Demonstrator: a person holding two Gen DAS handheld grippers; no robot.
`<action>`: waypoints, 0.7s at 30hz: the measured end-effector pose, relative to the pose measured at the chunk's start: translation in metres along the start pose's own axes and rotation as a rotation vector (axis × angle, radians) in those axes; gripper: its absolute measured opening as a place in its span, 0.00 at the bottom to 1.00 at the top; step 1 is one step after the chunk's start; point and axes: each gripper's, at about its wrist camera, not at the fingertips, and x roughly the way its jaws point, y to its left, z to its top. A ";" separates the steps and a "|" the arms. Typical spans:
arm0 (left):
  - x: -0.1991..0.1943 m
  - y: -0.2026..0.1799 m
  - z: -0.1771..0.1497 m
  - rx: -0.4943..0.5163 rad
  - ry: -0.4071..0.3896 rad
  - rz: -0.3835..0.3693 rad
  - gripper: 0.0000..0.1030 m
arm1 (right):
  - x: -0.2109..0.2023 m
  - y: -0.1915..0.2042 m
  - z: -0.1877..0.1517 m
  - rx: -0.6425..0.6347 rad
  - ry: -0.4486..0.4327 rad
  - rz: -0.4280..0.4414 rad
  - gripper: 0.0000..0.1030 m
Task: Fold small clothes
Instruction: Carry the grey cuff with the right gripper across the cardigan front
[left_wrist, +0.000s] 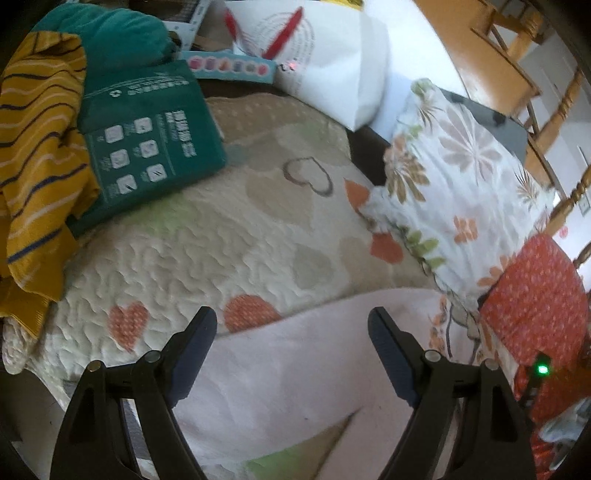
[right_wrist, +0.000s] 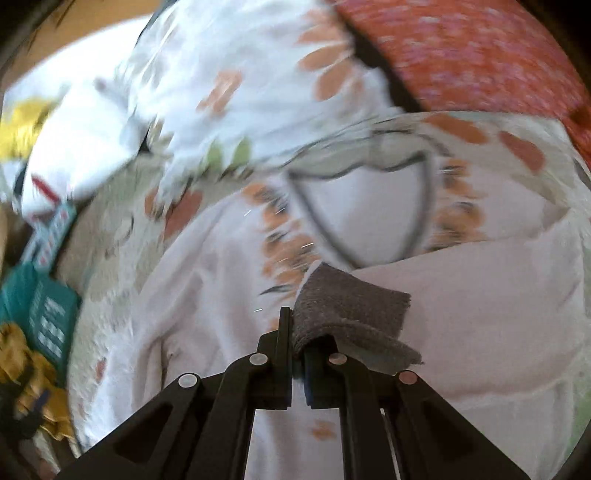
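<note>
A pale pink garment lies spread on the quilted bedspread. It carries a heart outline ringed with orange flowers in the right wrist view. My left gripper is open above the garment's upper edge, holding nothing. My right gripper is shut on the garment's grey ribbed cuff, which sticks out past the fingertips to the right. The pink sleeve trails from the cuff, folded over the garment's body.
A mustard striped garment and a green packet lie at the left. A floral pillow and a red dotted cloth lie at the right. White bags sit at the back. Wooden chairs stand beyond.
</note>
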 end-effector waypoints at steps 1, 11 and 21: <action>0.001 0.004 0.002 -0.013 0.001 0.001 0.81 | 0.010 0.012 -0.002 -0.032 0.009 -0.010 0.05; 0.002 0.021 0.011 -0.077 -0.001 0.008 0.81 | 0.063 0.103 -0.021 -0.350 0.067 -0.107 0.11; 0.005 0.033 0.012 -0.131 0.011 0.022 0.81 | 0.028 0.114 -0.017 -0.316 0.086 0.167 0.46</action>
